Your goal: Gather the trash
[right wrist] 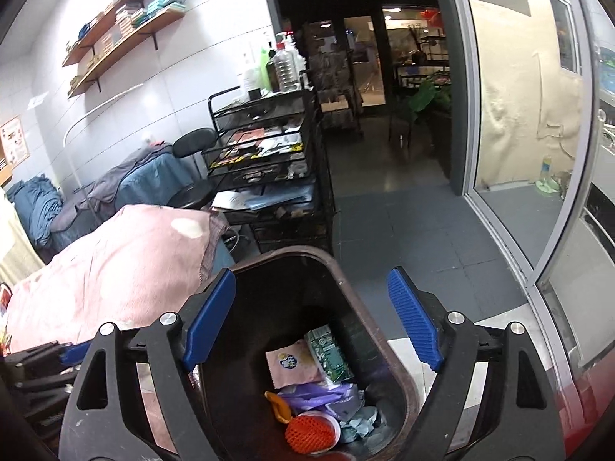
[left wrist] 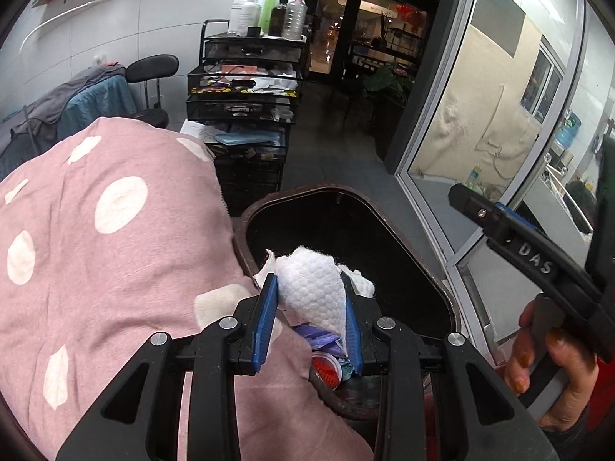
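My left gripper (left wrist: 309,296) is shut on a crumpled white tissue (left wrist: 313,288) and holds it over the near edge of a dark brown trash bin (left wrist: 442,288). The bin also shows in the right wrist view (right wrist: 369,330), with several pieces of trash inside: a green carton (right wrist: 328,353), a pink packet (right wrist: 292,365), purple wrappers (right wrist: 319,393) and an orange round piece (right wrist: 307,434). My right gripper (right wrist: 311,315) is open and empty above the bin's mouth. Its black body (left wrist: 530,253) appears at the right of the left wrist view.
A pink polka-dot cloth (left wrist: 96,249) covers a bed left of the bin. A black mesh cart (left wrist: 246,88) with bottles stands behind. A glass sliding door (left wrist: 480,115) is on the right, with dark tiled floor (right wrist: 403,230) beyond the bin.
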Action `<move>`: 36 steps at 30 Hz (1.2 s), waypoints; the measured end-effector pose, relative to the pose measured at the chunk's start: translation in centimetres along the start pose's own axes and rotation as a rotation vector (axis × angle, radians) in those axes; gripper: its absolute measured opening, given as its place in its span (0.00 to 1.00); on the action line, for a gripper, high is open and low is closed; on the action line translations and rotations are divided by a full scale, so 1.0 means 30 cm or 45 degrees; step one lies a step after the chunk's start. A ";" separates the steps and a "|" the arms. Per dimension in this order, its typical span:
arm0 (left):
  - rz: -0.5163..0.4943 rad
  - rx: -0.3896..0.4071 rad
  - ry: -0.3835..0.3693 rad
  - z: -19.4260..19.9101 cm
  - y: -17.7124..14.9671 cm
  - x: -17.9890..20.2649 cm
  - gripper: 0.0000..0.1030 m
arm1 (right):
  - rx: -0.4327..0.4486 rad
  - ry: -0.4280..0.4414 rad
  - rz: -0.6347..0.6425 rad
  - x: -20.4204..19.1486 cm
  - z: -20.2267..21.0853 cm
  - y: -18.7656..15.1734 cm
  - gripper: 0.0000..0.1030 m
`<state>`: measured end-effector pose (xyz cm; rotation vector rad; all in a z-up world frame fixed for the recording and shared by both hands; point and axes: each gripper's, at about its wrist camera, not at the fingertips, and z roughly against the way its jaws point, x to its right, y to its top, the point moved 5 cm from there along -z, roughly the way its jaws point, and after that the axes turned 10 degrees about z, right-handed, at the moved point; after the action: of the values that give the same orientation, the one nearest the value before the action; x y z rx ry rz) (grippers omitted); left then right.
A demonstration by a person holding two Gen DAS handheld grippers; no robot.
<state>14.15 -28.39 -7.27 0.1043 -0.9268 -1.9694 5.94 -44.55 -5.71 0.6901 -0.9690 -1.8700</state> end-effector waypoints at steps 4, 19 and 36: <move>-0.031 -0.024 0.006 -0.043 0.002 0.031 0.34 | 0.009 -0.006 -0.015 0.029 0.020 0.013 0.79; -0.106 0.057 0.053 -0.024 -0.029 0.077 0.90 | 0.030 -0.033 -0.041 0.068 0.041 0.023 0.87; 0.086 0.408 0.117 0.270 -0.039 -0.075 0.95 | 0.059 0.071 0.041 -0.060 0.054 -0.009 0.92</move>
<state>11.22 -21.74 -2.88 0.3386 -1.1631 -1.7267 5.37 -42.31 -4.95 0.7462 -0.9842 -1.7957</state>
